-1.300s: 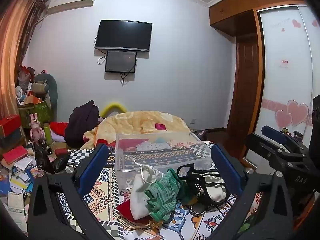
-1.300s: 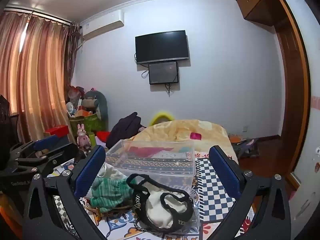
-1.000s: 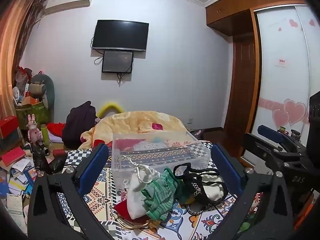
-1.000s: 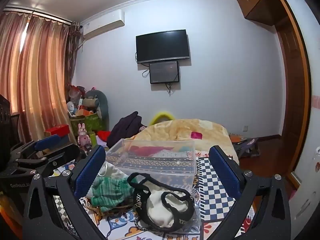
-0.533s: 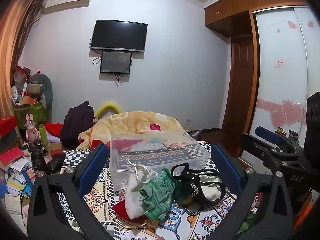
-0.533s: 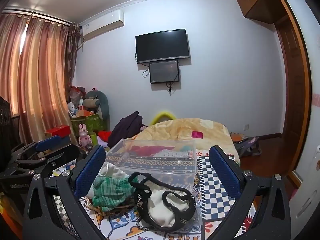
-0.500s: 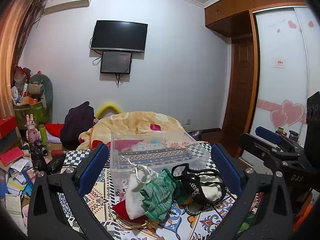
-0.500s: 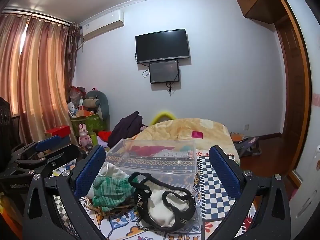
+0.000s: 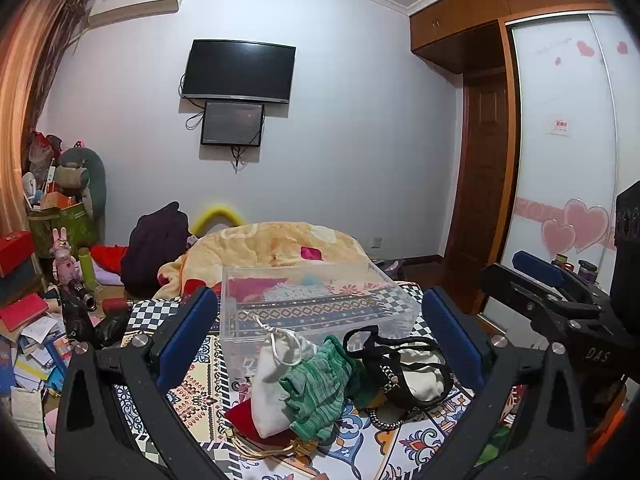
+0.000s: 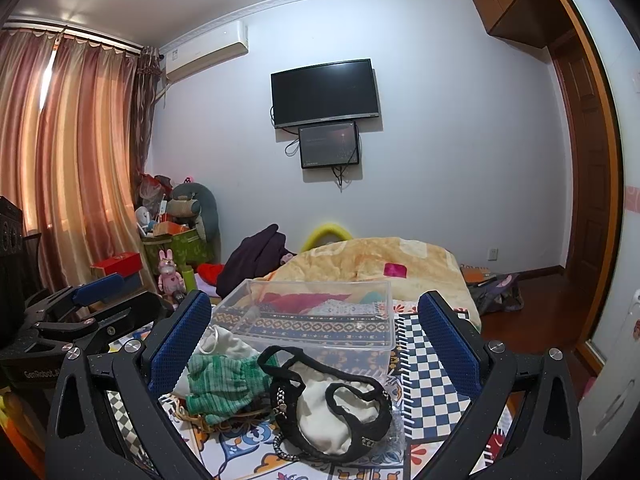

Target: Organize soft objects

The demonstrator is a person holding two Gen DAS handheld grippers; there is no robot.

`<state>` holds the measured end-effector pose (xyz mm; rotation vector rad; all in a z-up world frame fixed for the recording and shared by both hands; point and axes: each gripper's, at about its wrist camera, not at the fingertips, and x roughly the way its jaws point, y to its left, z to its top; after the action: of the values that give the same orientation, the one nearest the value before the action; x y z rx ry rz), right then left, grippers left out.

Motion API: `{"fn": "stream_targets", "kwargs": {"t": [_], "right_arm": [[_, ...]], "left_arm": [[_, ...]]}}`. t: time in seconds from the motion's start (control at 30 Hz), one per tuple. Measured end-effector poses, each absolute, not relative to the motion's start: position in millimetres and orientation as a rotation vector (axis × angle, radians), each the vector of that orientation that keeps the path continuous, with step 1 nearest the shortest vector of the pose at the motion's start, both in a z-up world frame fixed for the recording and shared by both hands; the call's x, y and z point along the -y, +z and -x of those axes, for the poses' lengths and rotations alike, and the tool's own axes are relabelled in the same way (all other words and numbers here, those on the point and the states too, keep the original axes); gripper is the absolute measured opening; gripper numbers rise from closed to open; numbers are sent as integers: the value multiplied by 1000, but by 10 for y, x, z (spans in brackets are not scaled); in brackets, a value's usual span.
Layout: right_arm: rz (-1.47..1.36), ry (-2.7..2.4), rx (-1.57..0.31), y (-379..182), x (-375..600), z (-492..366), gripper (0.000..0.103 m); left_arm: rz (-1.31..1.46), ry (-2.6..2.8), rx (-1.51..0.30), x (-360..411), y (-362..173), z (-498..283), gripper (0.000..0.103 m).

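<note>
Left gripper (image 9: 318, 344) & right gripper (image 10: 314, 344) both spread wide, holding nothing. Soft pile (white pouch (image 9: 276, 384), green knit (image 9: 318, 388), black-trimmed bag (image 10: 340, 408)) on patterned cloth (image 10: 424, 364), touching clear bin (image 9: 316, 300).

Clear bin (image 9: 320, 300) top left open, reachable from above. Front approach blocked by heaped soft items: white pouch (image 9: 280, 380), green cloth (image 9: 320, 388), black-trimmed bag (image 10: 336, 408) pressed against bin wall.
</note>
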<state>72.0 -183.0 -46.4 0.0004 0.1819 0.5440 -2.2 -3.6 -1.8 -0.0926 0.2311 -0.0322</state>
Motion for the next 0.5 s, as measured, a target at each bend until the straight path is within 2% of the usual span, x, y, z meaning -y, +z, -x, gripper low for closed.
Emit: {"fn": "stream_targets", "kwargs": {"t": [0.5], "right_arm": [[-5, 547, -183, -441, 1818, -706, 103]], "left_arm": [[93, -32, -231, 36, -17, 25, 103]]}}
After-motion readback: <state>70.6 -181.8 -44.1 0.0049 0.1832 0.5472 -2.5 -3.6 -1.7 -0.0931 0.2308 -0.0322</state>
